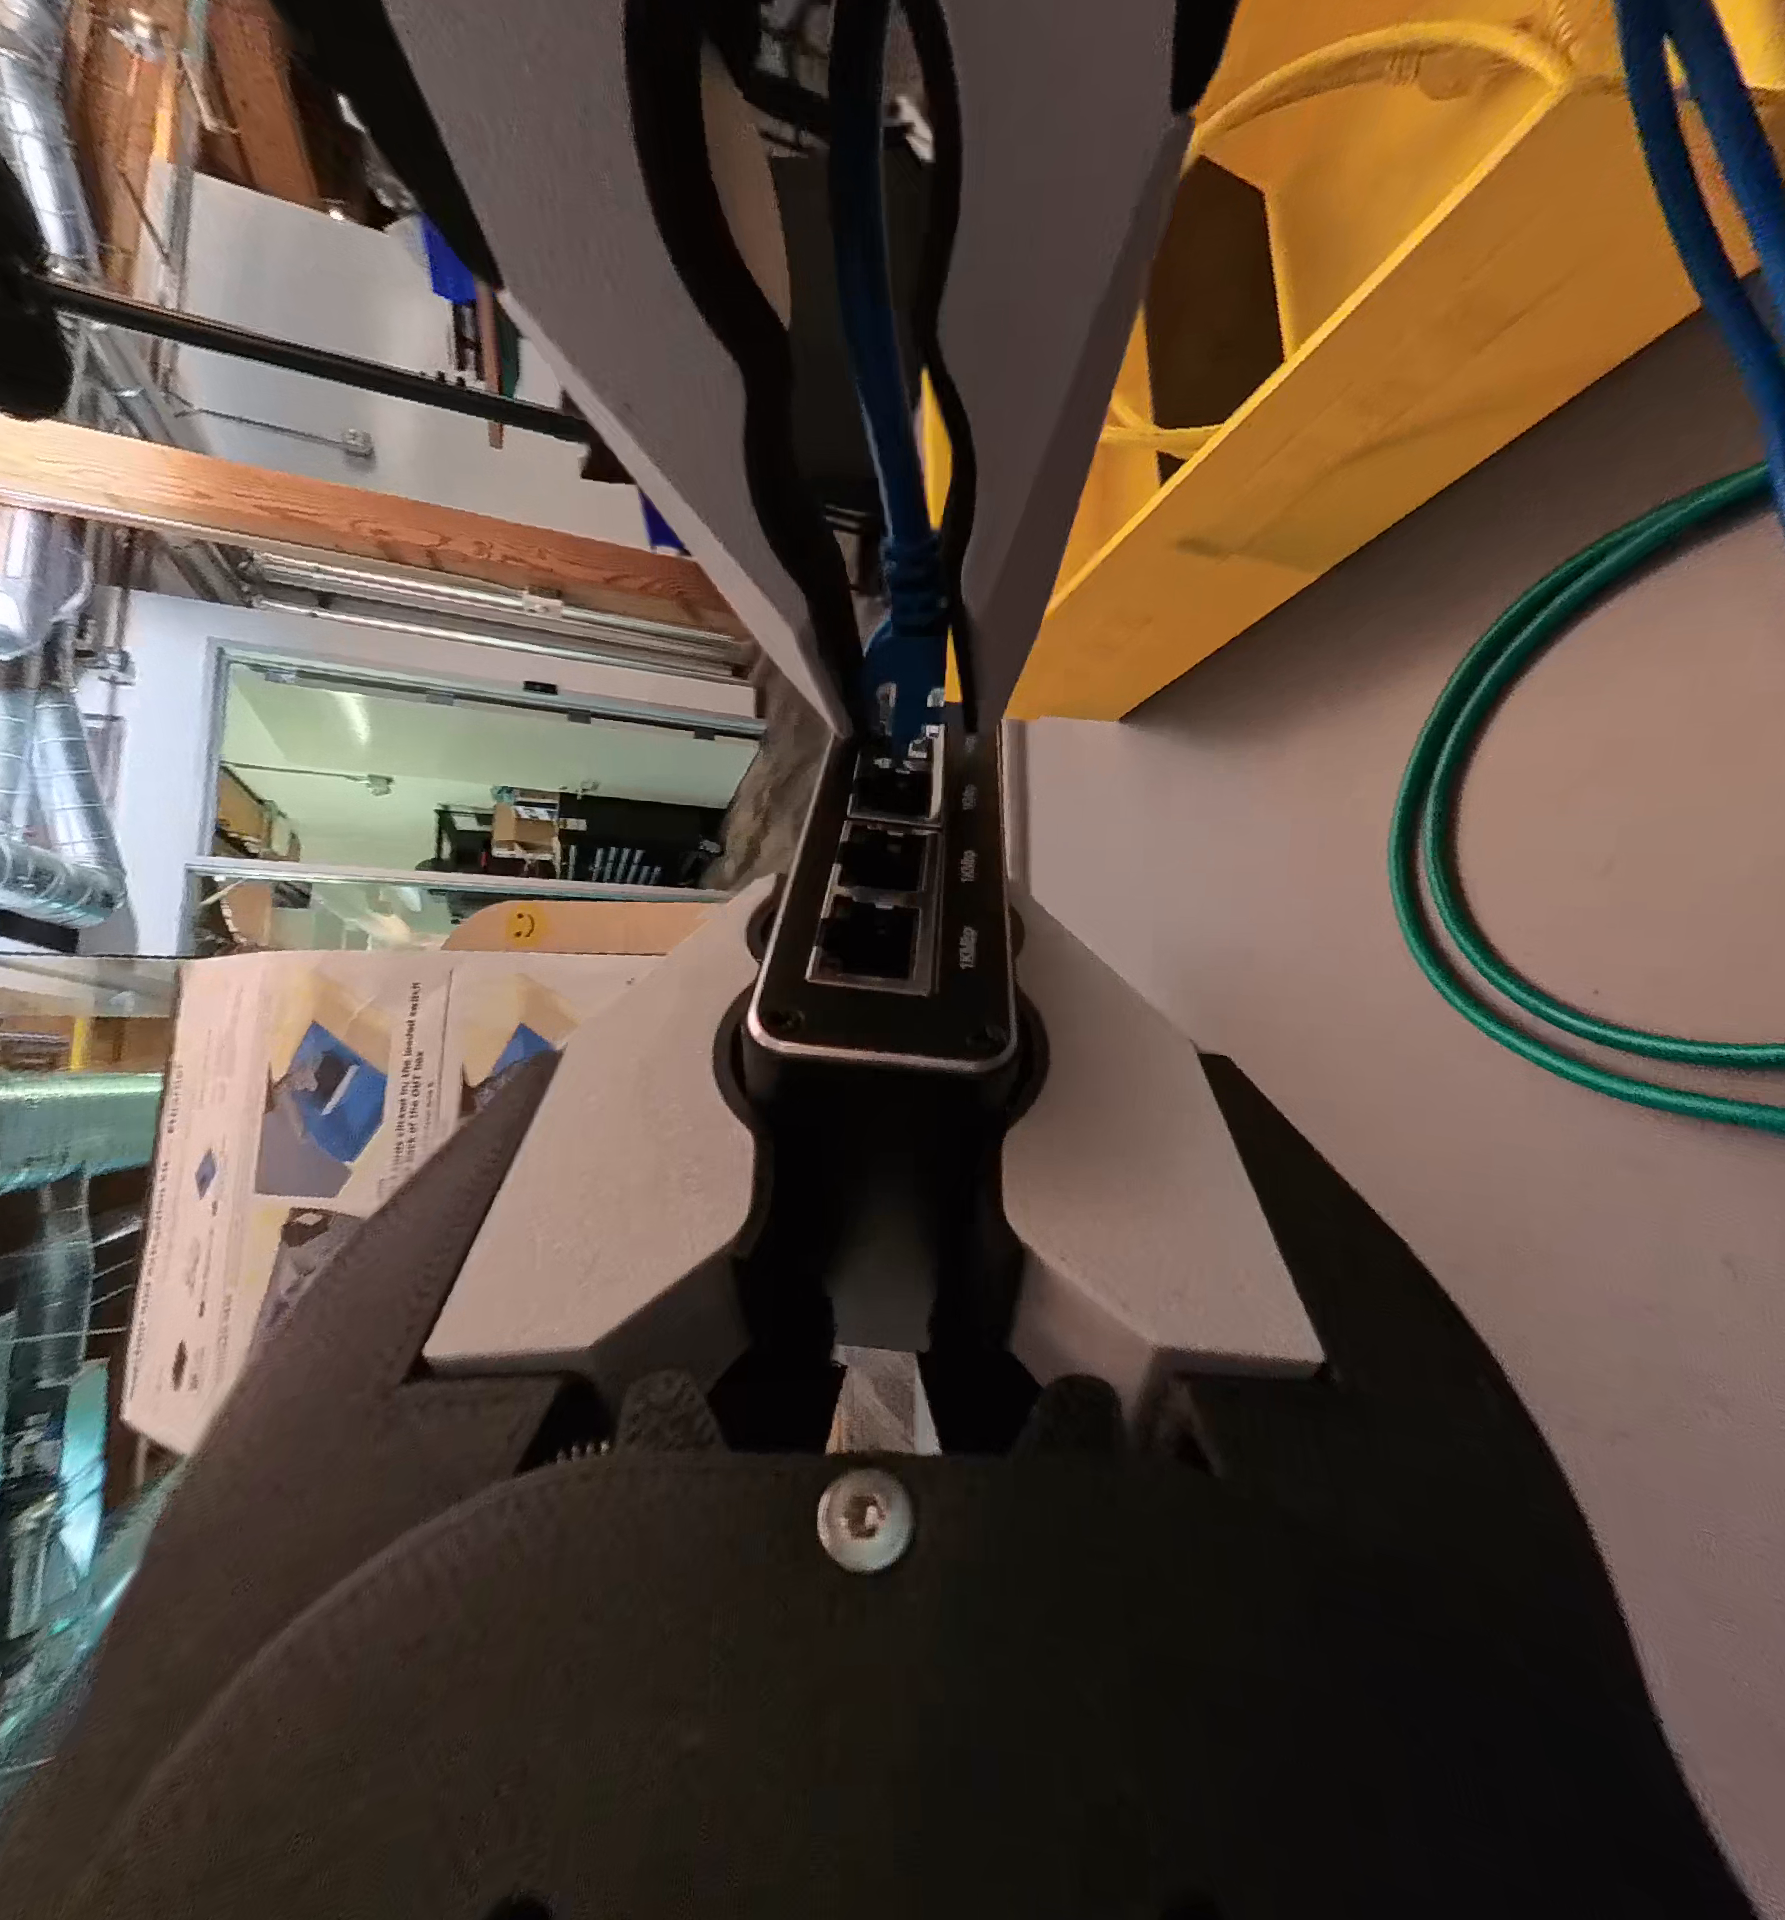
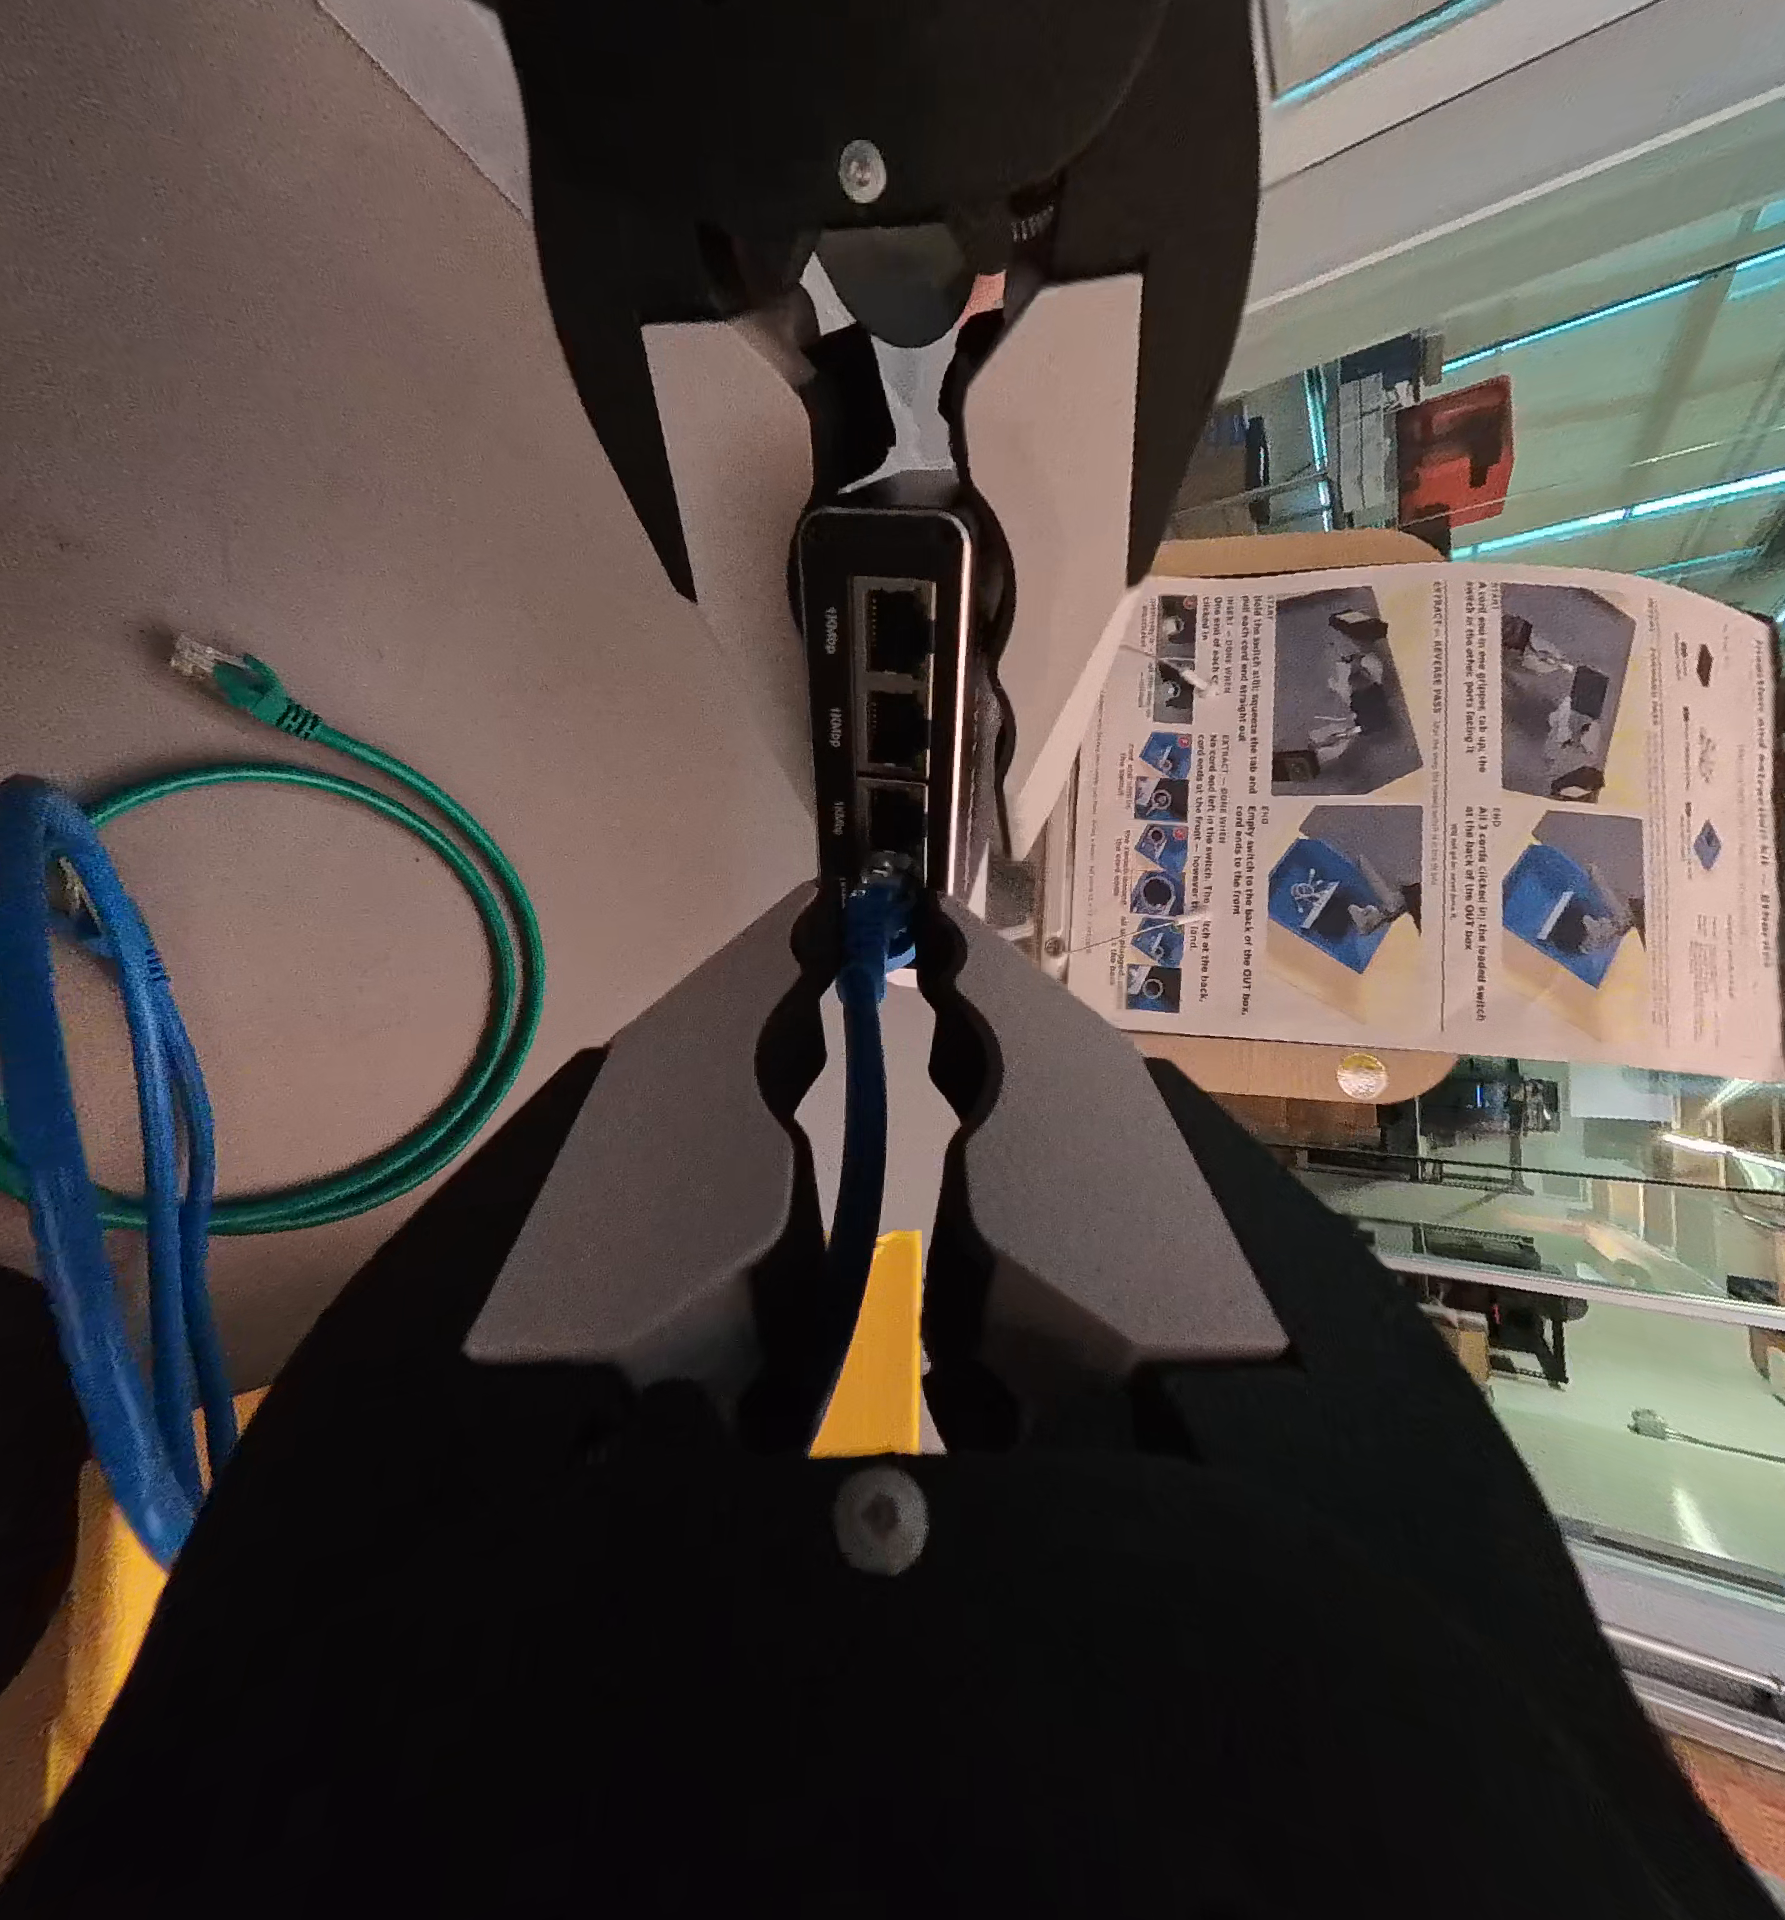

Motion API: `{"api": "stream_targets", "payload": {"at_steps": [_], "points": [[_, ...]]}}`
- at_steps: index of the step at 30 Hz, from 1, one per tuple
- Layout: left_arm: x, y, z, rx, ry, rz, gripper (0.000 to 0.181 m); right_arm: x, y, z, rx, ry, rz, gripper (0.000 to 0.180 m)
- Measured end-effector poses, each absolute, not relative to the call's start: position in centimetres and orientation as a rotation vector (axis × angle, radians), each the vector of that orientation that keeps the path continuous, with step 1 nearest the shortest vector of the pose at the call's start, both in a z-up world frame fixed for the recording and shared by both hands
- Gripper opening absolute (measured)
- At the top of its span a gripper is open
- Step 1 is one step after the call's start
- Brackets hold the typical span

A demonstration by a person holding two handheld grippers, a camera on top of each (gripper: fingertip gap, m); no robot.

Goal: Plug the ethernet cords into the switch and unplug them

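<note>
Right wrist view shows the right gripper [image 2: 883, 925] pinching the blue cord [image 2: 860, 1091] at a switch [image 2: 883, 707] port, the left gripper [image 1: 888, 1049] clamping that switch; next, likely a straight push or pull.

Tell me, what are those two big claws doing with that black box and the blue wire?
The left gripper is clamped on a black switch, holding it up off the grey table. The right gripper pinches the plug of a blue cord right at the end port; whether it is fully in cannot be told. The other three ports are empty. A green cord lies coiled on the table, unplugged.
</note>
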State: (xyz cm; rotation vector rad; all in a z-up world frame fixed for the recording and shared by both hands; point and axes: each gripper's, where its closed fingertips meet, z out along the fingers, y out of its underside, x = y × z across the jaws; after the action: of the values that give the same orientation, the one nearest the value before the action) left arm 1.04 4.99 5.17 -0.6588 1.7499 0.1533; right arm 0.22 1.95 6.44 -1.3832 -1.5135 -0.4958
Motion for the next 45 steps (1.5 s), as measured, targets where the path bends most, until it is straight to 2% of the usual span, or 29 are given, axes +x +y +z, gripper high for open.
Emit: {"api": "stream_targets", "payload": {"at_steps": [6, 7, 8, 11, 17, 19, 23, 25, 26, 29, 32, 36, 40, 43, 45], "points": [[1.1, 6.0, 4.1, -0.724, 1.784, 0.123, 0.034, 0.6, 1.8, 5.3, -1.44, -1.561, -0.54, 0.014], [0.1, 8.7, 5.8, -0.786, 1.639, 0.246, 0.034, -0.6, -0.9, 2.6, -1.499, -1.753, -0.336, 0.014], [-1.5, 11.1, 7.4, -0.821, 1.547, 0.331, 0.034, -1.6, -0.9, 2.9, -1.483, -1.743, -0.33, 0.014], [-4.4, 10.7, 9.5, -0.923, 1.553, 0.022, 0.033, -1.0, 1.7, 5.4, -1.407, -1.582, -0.444, 0.012], [-9.2, 12.2, 14.4, -0.933, 1.296, 0.116, 0.033, 3.7, 8.9, 4.5, -1.657, -1.293, -0.685, 0.014], [-10.1, 11.5, 15.8, -0.961, 1.232, 0.064, 0.033, 5.9, 10.8, 5.9, -1.706, -1.079, -0.799, 0.014], [-10.9, 9.9, 17.3, -0.991, 1.179, -0.106, 0.033, 3.7, 9.5, 3.6, -1.872, -1.06, -0.385, 0.016], [-10.9, 9.7, 17.1, -1.016, 1.197, -0.167, 0.033, 4.0, 10.2, 3.8, -1.899, -0.948, -0.321, 0.016], [-10.9, 9.8, 17.0, -1.025, 1.199, -0.172, 0.033, 3.5, 10.1, 2.9, -1.934, -0.966, -0.24, 0.021], [-11.1, 10.8, 16.5, -1.069, 1.204, -0.142, 0.033, 0.9, 9.4, 0.1, -2.032, -1.026, 0.041, 0.049], [-11.0, 11.2, 15.6, -1.107, 1.237, -0.135, 0.033, -0.4, 10.8, 1.5, -1.953, -0.941, 0.135, 0.073], [-10.9, 11.3, 15.1, -1.126, 1.259, -0.135, 0.033, -0.6, 9.7, 4.0, -1.851, -0.929, 0.055, 0.062], [-11.0, 11.3, 15.1, -1.133, 1.261, -0.156, 0.033, 1.6, 6.9, -2.9, -2.22, -1.038, -0.158, 0.062], [-11.2, 11.2, 15.3, -1.129, 1.26, -0.169, 0.033, 0.2, 4.2, -9.4, -2.413, -1.146, -0.01, 0.062], [-11.2, 10.9, 15.4, -1.123, 1.264, -0.182, 0.033, 0.2, 2.4, -13.2, -2.451, -1.271, 0.008, 0.056]]}}
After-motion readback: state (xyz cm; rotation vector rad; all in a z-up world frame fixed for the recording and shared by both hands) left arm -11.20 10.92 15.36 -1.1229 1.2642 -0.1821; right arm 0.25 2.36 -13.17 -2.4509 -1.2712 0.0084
